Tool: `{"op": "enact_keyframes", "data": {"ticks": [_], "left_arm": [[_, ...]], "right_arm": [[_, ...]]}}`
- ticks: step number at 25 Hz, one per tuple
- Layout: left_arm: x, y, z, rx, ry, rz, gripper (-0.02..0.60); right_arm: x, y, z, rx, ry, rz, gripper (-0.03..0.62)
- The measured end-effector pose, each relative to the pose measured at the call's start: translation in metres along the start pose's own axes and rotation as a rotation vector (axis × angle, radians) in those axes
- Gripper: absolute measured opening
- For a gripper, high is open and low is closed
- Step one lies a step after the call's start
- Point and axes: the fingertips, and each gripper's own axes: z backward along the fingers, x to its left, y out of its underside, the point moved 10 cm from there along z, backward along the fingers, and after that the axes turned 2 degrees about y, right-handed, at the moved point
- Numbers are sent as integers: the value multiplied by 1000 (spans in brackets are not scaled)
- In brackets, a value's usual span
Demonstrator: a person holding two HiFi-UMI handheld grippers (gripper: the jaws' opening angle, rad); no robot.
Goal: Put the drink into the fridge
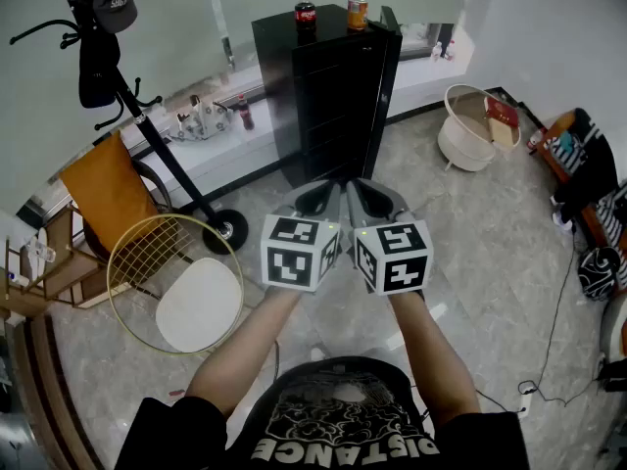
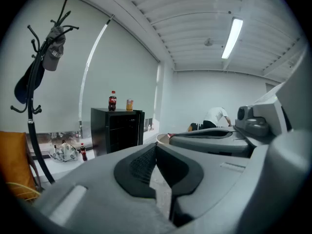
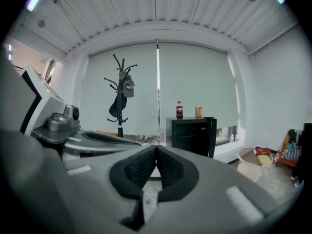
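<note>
A cola bottle [image 1: 306, 13] and an orange can [image 1: 358, 13] stand on top of a black fridge [image 1: 333, 96] by the far wall. My left gripper [image 1: 315, 197] and right gripper [image 1: 375, 200] are held side by side in front of me, well short of the fridge. Both are shut with nothing between their jaws. In the left gripper view, the left gripper [image 2: 156, 146] points at the fridge [image 2: 117, 129], the bottle [image 2: 112, 101] and the can [image 2: 129, 105]. In the right gripper view, beyond the right gripper [image 3: 156, 148], the bottle [image 3: 179, 110] and the can [image 3: 198, 112] stand on the fridge [image 3: 192, 133].
A coat rack [image 1: 147, 130] with a cap stands at the left. Beside it are an orange chair [image 1: 108, 199] and a gold wire chair [image 1: 186, 287]. A second cola bottle [image 1: 243, 114] stands on the low ledge. A white basket [image 1: 475, 130] sits right of the fridge. Cables cross the floor at the right.
</note>
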Motion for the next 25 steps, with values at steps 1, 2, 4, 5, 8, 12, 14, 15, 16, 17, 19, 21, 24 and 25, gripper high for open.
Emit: {"op": "enact_keyframes", "data": {"ticks": [1,2,4,5,8,12,14,15,16,17,19,21,24,25], "left_arm": [[1,-1,0,0,1,1,5],[3,-2,1,-2,1,2,5],[6,-3,2,-12,2,8,5],[8,-3,3,-19,1,15,5],[14,-3,2,-31,0,29,5],[19,-5,-3,-37,2,11,5],[23,-6,-6,-41,1,13,5],[25,-7,-8,-42,-1,15,5],[27,-9,-10,-42,-3,15,5],[28,-10,-13,-43,-6,12,5],[30,-14,-21,-41,-13,3,5],[31,-17,-31,-35,-21,-8,5],[35,-22,-50,-28,-41,-24,5],[38,-24,-57,-28,-50,-25,5]], "right_arm": [[1,-1,-1,0,1,-2,2],[2,-2,-2,0,1,-4,2],[4,-3,-3,7,-3,-8,2],[5,-3,-4,10,-7,-11,2],[9,-2,-5,12,-19,-5,2],[7,-2,-13,-1,-25,-1,2],[4,-3,-19,-4,-27,-2,2],[3,-4,-22,-6,-28,0,2],[1,-6,-25,-9,-29,2,2],[-1,-7,-28,-13,-33,3,2],[-8,-10,-35,-24,-46,5,2],[-18,-12,-43,-34,-58,6,2],[-35,-14,-60,-49,-74,3,2],[-41,-15,-66,-52,-79,3,2]]}}
